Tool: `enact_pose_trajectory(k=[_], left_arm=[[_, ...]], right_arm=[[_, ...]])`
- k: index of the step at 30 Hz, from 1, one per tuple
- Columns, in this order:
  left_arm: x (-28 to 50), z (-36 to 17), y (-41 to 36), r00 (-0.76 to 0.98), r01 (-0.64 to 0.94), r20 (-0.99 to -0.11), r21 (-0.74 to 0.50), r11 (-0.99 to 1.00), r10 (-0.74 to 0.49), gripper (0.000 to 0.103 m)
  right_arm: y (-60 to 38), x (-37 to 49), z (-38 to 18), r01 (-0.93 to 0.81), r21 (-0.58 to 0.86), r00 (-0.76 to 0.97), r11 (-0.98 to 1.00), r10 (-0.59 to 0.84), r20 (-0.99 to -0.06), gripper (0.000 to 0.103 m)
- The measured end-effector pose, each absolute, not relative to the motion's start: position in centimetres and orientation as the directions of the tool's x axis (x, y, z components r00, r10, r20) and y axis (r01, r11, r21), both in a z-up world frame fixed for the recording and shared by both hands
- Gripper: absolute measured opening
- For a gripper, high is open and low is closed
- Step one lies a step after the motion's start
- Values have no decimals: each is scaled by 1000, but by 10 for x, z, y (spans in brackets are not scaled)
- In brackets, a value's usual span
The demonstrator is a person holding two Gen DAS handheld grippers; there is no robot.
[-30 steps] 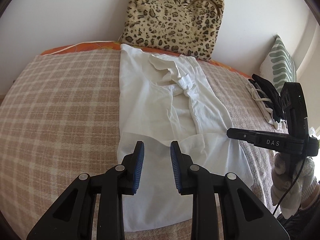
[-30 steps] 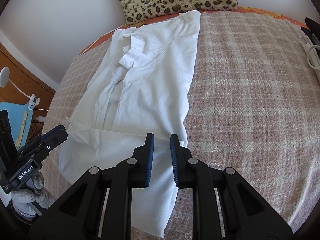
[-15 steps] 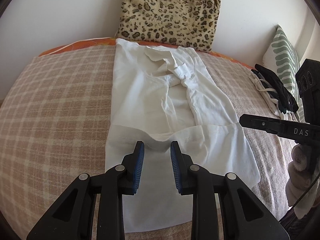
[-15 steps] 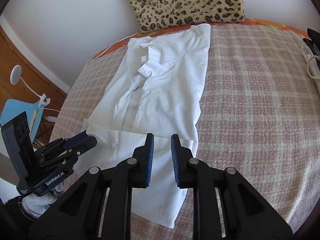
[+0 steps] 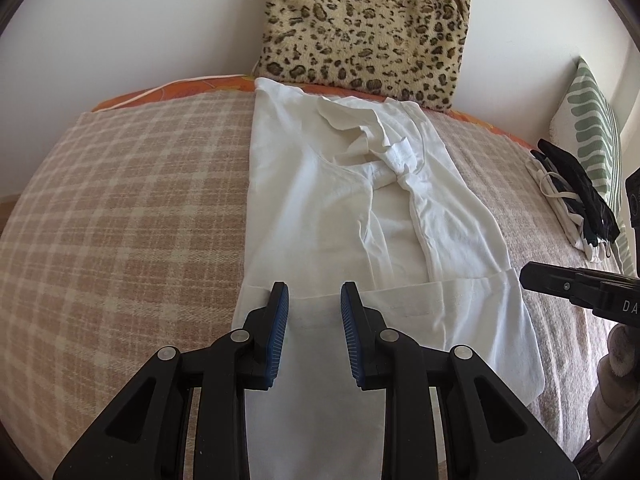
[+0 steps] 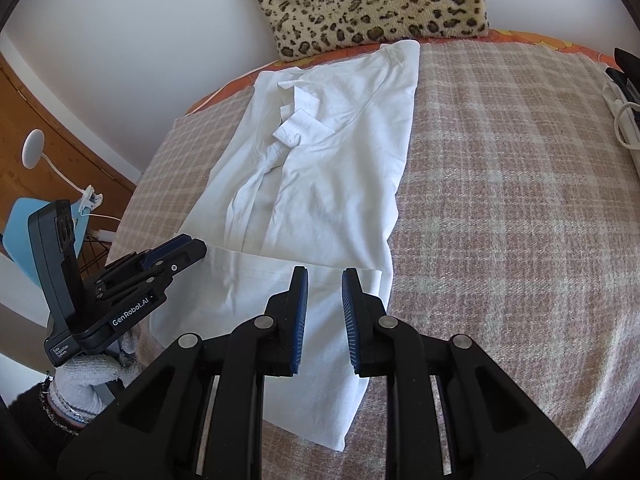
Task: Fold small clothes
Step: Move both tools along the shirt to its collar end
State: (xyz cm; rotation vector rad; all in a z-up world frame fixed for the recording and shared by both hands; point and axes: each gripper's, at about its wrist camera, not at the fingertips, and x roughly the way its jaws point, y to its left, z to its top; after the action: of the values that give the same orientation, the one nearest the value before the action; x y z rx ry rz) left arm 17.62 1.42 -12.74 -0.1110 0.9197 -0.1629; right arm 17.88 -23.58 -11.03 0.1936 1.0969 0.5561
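Right now my left gripper (image 5: pixel 314 334) fills the bottom centre of its own view, blue pads a narrow gap apart with nothing between them, poised over the turned-back lower hem of the white cotton T-shirt (image 5: pixel 340 208). Whether its fingertips touch the cloth I cannot tell; its arms hide the shirt's near edge at the bottom of the frame. My right gripper (image 6: pixel 324 320) sits the same way at the bottom centre of its view, jaws narrowly parted and empty, above the hem's other end. In the left view that right gripper (image 5: pixel 576 286) is cut off at the right edge, so its jaws are unreadable there.

At lower left of the right view, a hand in a grey knit glove (image 6: pixel 86 376) carries the left gripper, partly hidden by my tool.

Farther up, the shirt lies lengthwise on the beige checked blanket (image 6: pixel 500 184), sleeves folded inward and bunched at the centre. A pile of dark and white garments (image 5: pixel 576 196) at the right edge is hard to make out. Beyond, a leopard-print plush cushion (image 5: pixel 364 24) leans on the white wall, its top cropped.
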Motion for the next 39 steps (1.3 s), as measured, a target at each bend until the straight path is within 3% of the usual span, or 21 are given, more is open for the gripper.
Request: enact_pose_trajectory(k=[5, 11, 19, 22, 27, 31, 39], left_arm=[[175, -115, 28, 627, 68, -759, -174, 982, -178, 25], [169, -99, 51, 660, 53, -725, -218, 975, -198, 25], [177, -85, 68, 682, 53, -684, -307, 950, -259, 28], [190, -82, 76, 689, 52, -672, -325, 944, -269, 38], [220, -82, 89, 681, 72, -685, -289, 954, -259, 38], [250, -88, 102, 650, 82, -704, -308, 948, -285, 38], [308, -96, 106, 611, 117, -705, -371, 921, -361, 39]], right_arm=[[-238, 179, -108, -326, 403, 346, 855, 505, -791, 19], [-246, 180, -101, -310, 375, 398, 873, 478, -783, 40], [-262, 186, -88, -274, 332, 484, 902, 428, -763, 47], [-273, 189, -81, -229, 329, 540, 916, 401, -740, 55], [-286, 208, -70, -222, 313, 567, 923, 384, -729, 74], [-293, 230, -67, -232, 303, 562, 925, 381, -734, 74], [-301, 281, -81, -235, 422, 476, 876, 482, -736, 74]])
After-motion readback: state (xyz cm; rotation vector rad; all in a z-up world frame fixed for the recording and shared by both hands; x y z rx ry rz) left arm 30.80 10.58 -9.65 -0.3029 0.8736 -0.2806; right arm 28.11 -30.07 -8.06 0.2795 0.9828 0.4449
